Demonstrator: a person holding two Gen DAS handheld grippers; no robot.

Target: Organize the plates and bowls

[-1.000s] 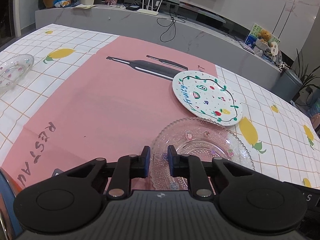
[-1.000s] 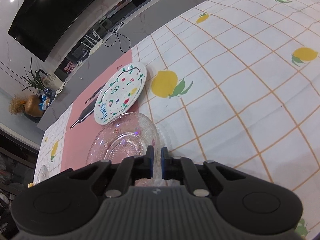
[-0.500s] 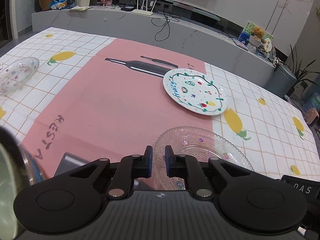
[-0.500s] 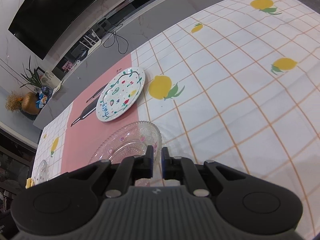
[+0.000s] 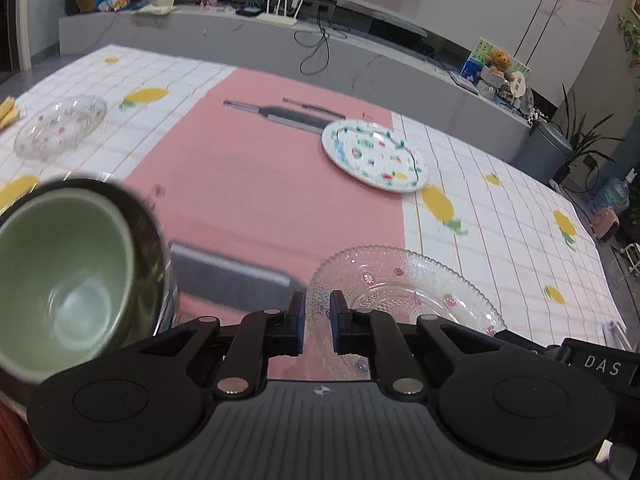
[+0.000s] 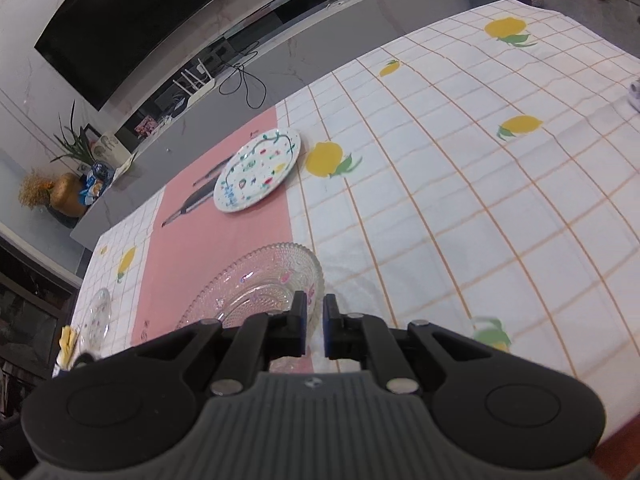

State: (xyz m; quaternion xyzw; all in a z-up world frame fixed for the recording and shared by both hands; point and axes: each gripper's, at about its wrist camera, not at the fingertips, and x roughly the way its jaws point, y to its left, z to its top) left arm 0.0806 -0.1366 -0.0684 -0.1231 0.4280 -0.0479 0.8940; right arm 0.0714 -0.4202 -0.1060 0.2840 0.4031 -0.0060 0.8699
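A clear glass plate [image 5: 400, 292] with small coloured flowers hangs above the table, held by both grippers at opposite edges. My left gripper [image 5: 316, 314] is shut on its left rim. My right gripper [image 6: 315, 314] is shut on its right rim, with the glass plate [image 6: 260, 284] spreading to the left of the fingers. Farther off, a white painted plate [image 5: 374, 156] [image 6: 258, 170] lies flat at the edge of the pink strip. A green bowl [image 5: 68, 280] with a dark outside looms blurred at the near left of the left wrist view.
A second glass dish [image 5: 60, 126] [image 6: 98, 312] lies at the table's far left, with a yellow object [image 5: 8, 110] beside it. The tablecloth [image 6: 460, 200] is a white grid with lemons. A grey counter [image 5: 360, 52] with cables and a router runs behind the table.
Both grippers have drawn back and risen with the glass plate between them. The painted plate now looks farther away. The green bowl has come into the left wrist view.
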